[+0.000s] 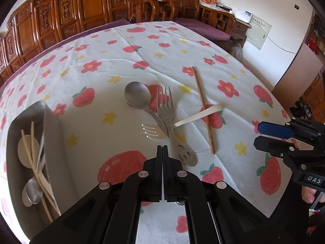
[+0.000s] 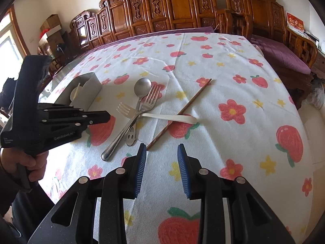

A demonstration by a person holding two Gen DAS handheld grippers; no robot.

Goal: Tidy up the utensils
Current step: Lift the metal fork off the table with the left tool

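Floral tablecloth [image 1: 203,40], far half bare

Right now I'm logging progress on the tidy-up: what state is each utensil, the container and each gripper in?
Grey metal tray: holds spoons, pale chopsticks.
Steel spoon: loose on cloth, under fork.
Steel fork: lying across spoon.
White plastic fork: beneath steel pair.
Brown wooden chopstick: crossing plastic fork.
Left gripper: shut, empty.
Right gripper: open, empty.

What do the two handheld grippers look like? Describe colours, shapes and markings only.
Both are black plastic, with angular linkage arms joined by round silver pins. The right gripper has ribbed blue pads on its fingers. The left gripper shows flat black fingers, and pale lettering along its body in the right wrist view. A dark sleeve covers the arm behind it.
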